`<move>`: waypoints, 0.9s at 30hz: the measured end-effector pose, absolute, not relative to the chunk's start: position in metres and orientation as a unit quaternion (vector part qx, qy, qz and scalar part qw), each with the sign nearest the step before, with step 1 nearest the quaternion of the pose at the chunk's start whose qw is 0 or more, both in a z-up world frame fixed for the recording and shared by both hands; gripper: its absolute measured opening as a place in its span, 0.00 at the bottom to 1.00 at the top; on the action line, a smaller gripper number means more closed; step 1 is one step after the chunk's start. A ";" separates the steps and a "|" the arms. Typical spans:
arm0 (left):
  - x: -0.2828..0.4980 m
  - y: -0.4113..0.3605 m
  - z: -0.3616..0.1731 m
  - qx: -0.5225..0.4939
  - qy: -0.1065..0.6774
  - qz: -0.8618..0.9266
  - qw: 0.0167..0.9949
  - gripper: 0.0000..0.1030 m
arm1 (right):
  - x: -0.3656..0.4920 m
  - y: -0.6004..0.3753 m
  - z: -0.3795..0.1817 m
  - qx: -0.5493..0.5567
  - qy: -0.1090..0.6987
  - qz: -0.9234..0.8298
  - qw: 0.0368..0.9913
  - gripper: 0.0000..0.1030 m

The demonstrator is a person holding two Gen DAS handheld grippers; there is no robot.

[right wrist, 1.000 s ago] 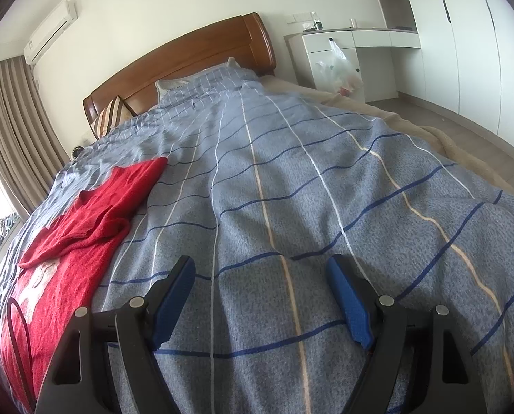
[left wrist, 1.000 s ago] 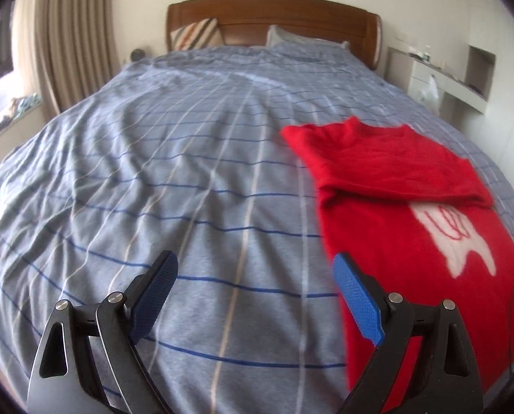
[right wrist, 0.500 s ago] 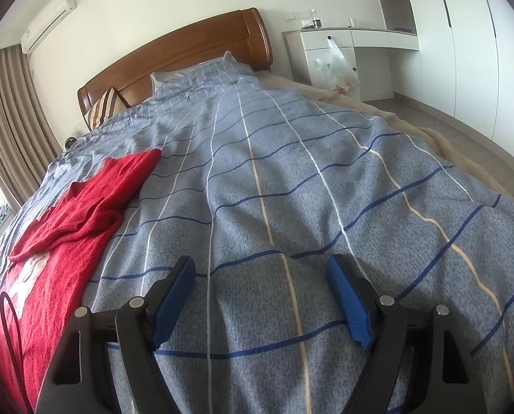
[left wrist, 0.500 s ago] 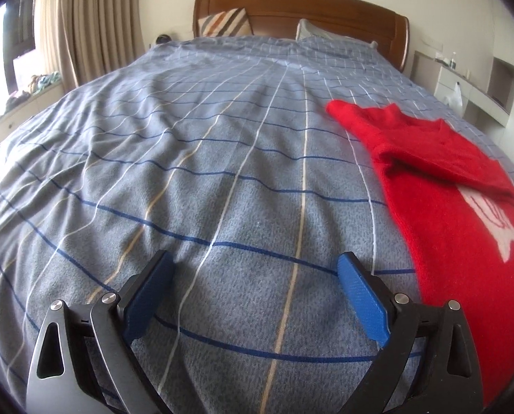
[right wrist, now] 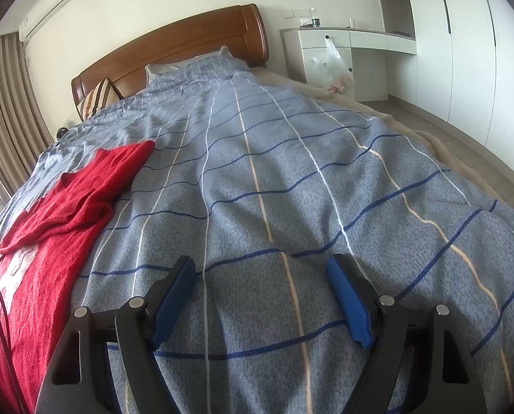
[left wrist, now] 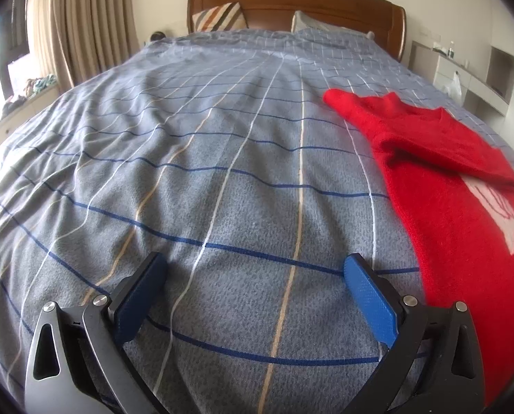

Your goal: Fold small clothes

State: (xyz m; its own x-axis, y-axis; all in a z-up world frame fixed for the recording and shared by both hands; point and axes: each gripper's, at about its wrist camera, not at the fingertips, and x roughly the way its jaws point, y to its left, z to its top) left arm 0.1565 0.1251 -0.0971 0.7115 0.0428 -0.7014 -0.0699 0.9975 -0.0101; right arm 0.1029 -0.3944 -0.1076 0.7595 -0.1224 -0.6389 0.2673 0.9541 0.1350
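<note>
A small red sweater [left wrist: 456, 203] with a white motif lies flat on the blue-grey checked bedspread [left wrist: 222, 158], its sleeves folded across the chest. It is at the right of the left wrist view and at the left of the right wrist view [right wrist: 46, 241]. My left gripper [left wrist: 253, 276] is open and empty, low over the bedspread just left of the sweater's edge. My right gripper [right wrist: 260, 276] is open and empty over bare bedspread to the right of the sweater.
A wooden headboard [left wrist: 298, 3] with a striped pillow [left wrist: 219, 17] is at the far end. Curtains [left wrist: 84, 24] hang on the left. A white desk [right wrist: 346, 58] with a plastic bag and wardrobes [right wrist: 463, 45] stand right of the bed, whose right edge [right wrist: 463, 158] drops to the floor.
My left gripper has moved left, off the sweater's edge, so the sweater has slid toward the right of its view. My right gripper has barely moved. Both stay open.
</note>
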 end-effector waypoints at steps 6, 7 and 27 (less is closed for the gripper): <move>0.156 0.125 -0.097 -0.018 0.378 0.031 0.925 0.99 | 0.103 -0.395 -0.108 0.109 0.331 -0.105 0.932 0.76; 0.156 0.125 -0.097 -0.017 0.378 0.031 0.925 0.99 | 0.103 -0.395 -0.108 0.109 0.331 -0.105 0.932 0.76; 0.157 0.125 -0.097 -0.016 0.377 0.032 0.926 1.00 | 0.101 -0.395 -0.106 0.112 0.327 -0.102 0.933 0.76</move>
State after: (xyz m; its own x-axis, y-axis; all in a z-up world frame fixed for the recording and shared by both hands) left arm 0.1567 0.1246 -0.0970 0.7140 0.0469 -0.6986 -0.0713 0.9974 -0.0059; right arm 0.1009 -0.3948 -0.1061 0.7653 -0.1167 -0.6330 0.2634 0.9541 0.1426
